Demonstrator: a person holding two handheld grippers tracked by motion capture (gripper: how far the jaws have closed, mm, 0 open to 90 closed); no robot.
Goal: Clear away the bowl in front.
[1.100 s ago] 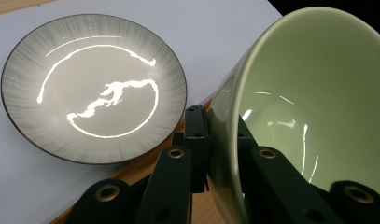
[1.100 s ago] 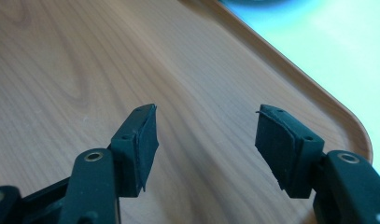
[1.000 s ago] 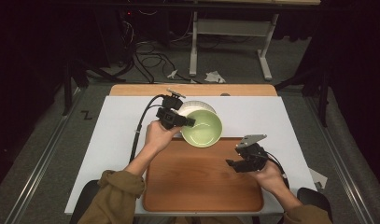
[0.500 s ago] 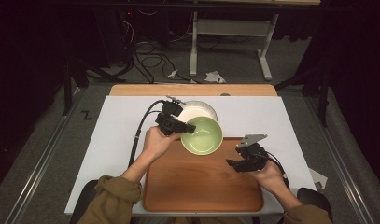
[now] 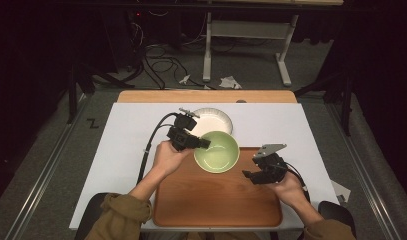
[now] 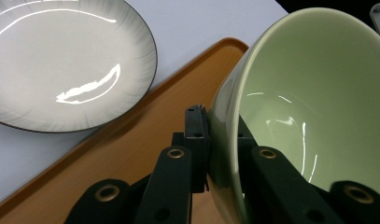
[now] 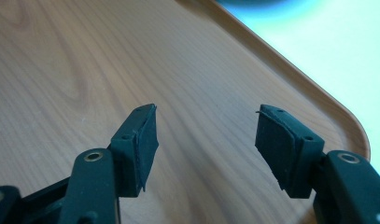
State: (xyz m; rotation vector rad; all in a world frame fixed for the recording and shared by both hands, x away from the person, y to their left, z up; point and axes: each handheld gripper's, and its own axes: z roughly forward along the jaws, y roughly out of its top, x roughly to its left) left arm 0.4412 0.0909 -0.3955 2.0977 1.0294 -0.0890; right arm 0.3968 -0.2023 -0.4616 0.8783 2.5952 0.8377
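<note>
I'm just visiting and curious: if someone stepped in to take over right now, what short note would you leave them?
Left gripper: shut on the rim of the green bowl, one jaw inside, one outside, bowl tilted.
Right gripper: open, empty, above the wooden tray.
Bowl hangs over the tray's far edge; the white plate sits on the table beyond it.
Done: bowl gripped and carried to the tray.
Left, probably: set the bowl down on the tray and release.

I am seeing the pale green bowl [image 5: 217,151] sitting tilted over the wooden tray's [image 5: 216,200] far edge, glossy and empty, its rim pinched between my left gripper's [image 5: 200,143] jaws.
</note>
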